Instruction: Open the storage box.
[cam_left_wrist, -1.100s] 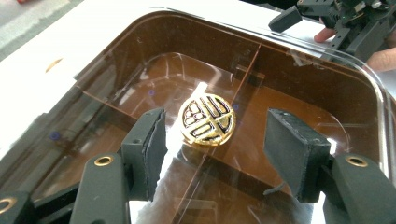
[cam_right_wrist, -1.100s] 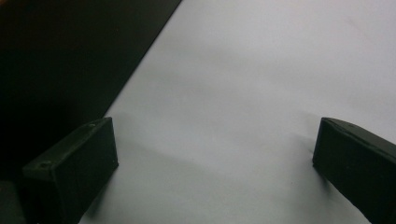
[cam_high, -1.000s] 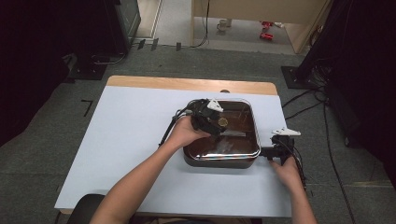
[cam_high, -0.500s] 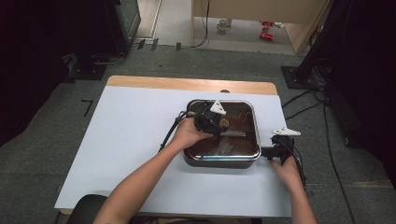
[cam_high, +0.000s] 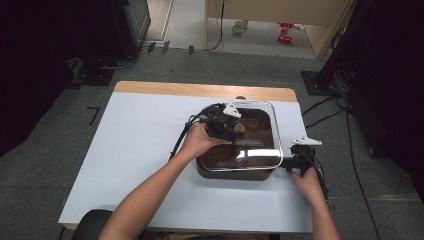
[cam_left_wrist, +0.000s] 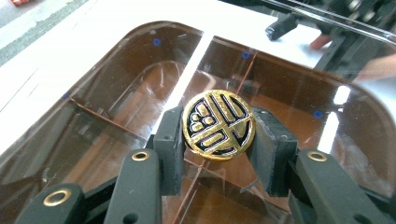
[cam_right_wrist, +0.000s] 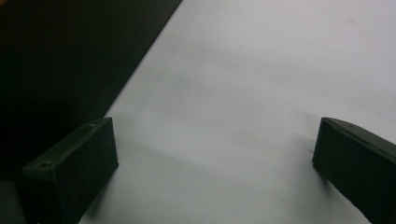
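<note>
A dark square pot (cam_high: 235, 174) stands on the white table (cam_high: 140, 140) under a clear glass lid (cam_high: 260, 150) (cam_left_wrist: 116, 88). At the lid's centre is a round gold and black knob (cam_high: 239, 128) (cam_left_wrist: 218, 125). My left gripper (cam_high: 231, 129) (cam_left_wrist: 218, 135) is shut on this knob, one pad pressed to each side. My right gripper (cam_high: 290, 165) (cam_right_wrist: 215, 158) rests on the table beside the pot's right side. Its jaws stand wide open with only bare tabletop between them.
The pot sits at the table's right half, and white surface stretches away on the left. A wooden strip (cam_high: 200, 90) runs along the far table edge. Cables (cam_high: 330, 115) and dark stands lie on the floor around it.
The left hand has shifted very slightly above the lid's knob. The right hand and the pot stay where they were.
</note>
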